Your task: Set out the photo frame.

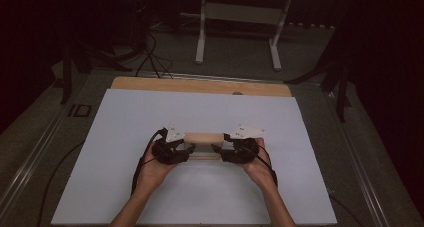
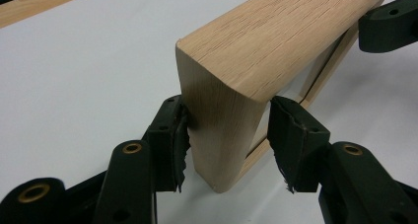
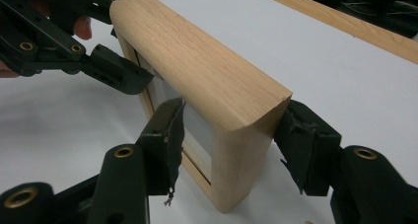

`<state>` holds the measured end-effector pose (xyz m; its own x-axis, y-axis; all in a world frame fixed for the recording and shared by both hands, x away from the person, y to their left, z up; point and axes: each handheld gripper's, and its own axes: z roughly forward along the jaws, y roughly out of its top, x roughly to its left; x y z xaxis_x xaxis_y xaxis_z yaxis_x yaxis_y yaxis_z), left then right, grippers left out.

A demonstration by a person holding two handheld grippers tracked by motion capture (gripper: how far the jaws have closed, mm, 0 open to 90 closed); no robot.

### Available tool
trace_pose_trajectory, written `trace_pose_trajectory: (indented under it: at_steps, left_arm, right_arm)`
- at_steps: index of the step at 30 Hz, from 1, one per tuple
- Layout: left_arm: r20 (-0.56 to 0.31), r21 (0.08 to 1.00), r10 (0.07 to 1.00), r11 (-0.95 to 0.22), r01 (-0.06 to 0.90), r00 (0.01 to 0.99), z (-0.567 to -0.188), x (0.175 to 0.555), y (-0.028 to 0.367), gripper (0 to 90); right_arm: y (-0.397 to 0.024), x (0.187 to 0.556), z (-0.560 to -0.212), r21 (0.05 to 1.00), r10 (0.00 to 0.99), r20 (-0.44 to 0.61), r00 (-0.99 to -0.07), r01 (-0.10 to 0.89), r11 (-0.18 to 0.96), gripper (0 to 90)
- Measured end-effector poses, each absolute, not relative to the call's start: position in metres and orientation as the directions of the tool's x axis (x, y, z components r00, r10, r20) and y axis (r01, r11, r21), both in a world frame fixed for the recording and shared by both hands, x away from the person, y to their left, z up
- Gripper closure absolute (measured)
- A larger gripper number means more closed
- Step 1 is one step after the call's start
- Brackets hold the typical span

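A light wooden frame (image 1: 203, 143) stands upright on its edge on the white sheet (image 1: 125, 137) that covers the bench (image 1: 200, 85), near the middle of the sheet and a little toward the person's side. It has a thick rounded top rail and a thinner inner border around a pale panel. The left tool (image 1: 189, 149) comes in at the frame's left end, held in the person's left hand (image 1: 155, 169); in the left gripper view its two black jaws straddle the frame's end post (image 2: 224, 130), one pad on each broad face. The left pad touches the wood, while the other sits just beside it, so I cannot tell whether it presses. The right tool (image 1: 218, 149), held in the right hand (image 1: 257, 168), takes the frame's opposite end; in the right gripper view its jaws pinch that end post (image 3: 241, 155), with worn pads against the front and back faces. A strip of bare wood shows along the bench's far edge, beyond the sheet and well apart from the frame.
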<state>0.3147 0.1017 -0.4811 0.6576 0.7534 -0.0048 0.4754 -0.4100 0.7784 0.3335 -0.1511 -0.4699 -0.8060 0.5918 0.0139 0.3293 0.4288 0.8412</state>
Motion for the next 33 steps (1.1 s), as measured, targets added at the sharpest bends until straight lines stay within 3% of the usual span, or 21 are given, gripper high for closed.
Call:
trace_pose_trajectory:
  at_steps: [33]
  left_arm:
    - [-0.014,0.779,0.75,-0.407,0.478,0.661,-0.481,0.328,0.099,51.4]
  right_arm:
    - [-0.151,0.345,-0.471,0.844,0.648,0.032,-0.761,0.368,0.39,47.2]
